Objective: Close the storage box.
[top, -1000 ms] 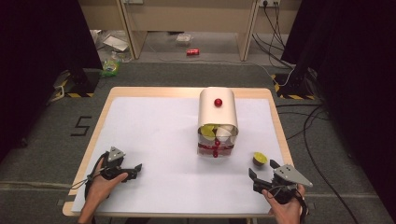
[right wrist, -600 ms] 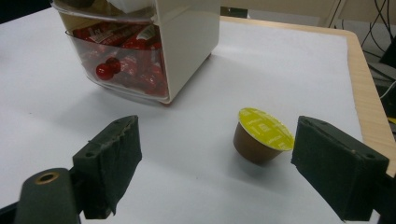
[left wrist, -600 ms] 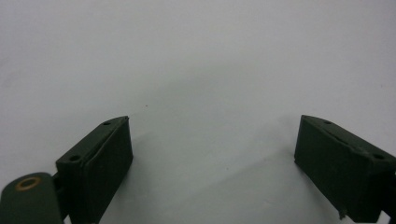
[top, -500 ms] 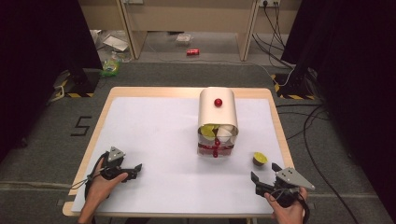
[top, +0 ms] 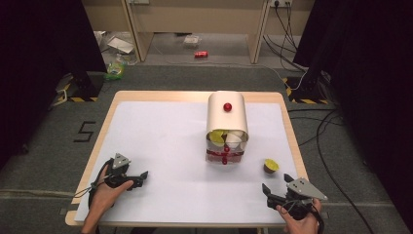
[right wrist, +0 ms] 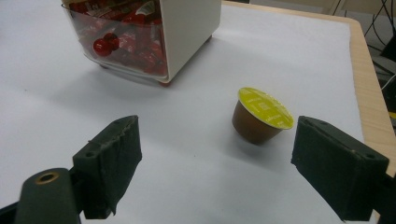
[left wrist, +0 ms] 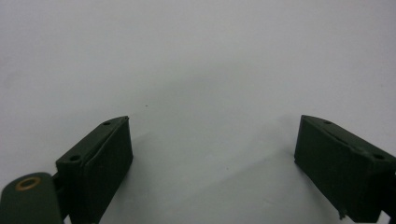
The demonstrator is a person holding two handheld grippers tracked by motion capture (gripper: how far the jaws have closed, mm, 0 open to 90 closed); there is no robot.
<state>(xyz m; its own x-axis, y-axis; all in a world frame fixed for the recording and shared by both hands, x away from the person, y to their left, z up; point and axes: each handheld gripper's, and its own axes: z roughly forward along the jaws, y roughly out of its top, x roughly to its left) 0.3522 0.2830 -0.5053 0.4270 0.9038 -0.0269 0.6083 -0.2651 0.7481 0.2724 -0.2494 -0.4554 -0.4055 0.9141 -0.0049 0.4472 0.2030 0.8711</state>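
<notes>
The right gripper (top: 275,194), jaws spread wide and empty, had drawn back toward the table's near edge over the past second, leaving the yellow-lidded coffee capsule (right wrist: 260,115) standing alone just ahead of it on the white tabletop (top: 165,146) — set down, by the look of it, or awaiting pickup. The left gripper (top: 138,177) rested open over bare surface. Beyond the capsule stood the cream capsule dispenser (top: 227,122), its clear drawer (right wrist: 121,46) holding red capsules; nothing blocked the way.
</notes>
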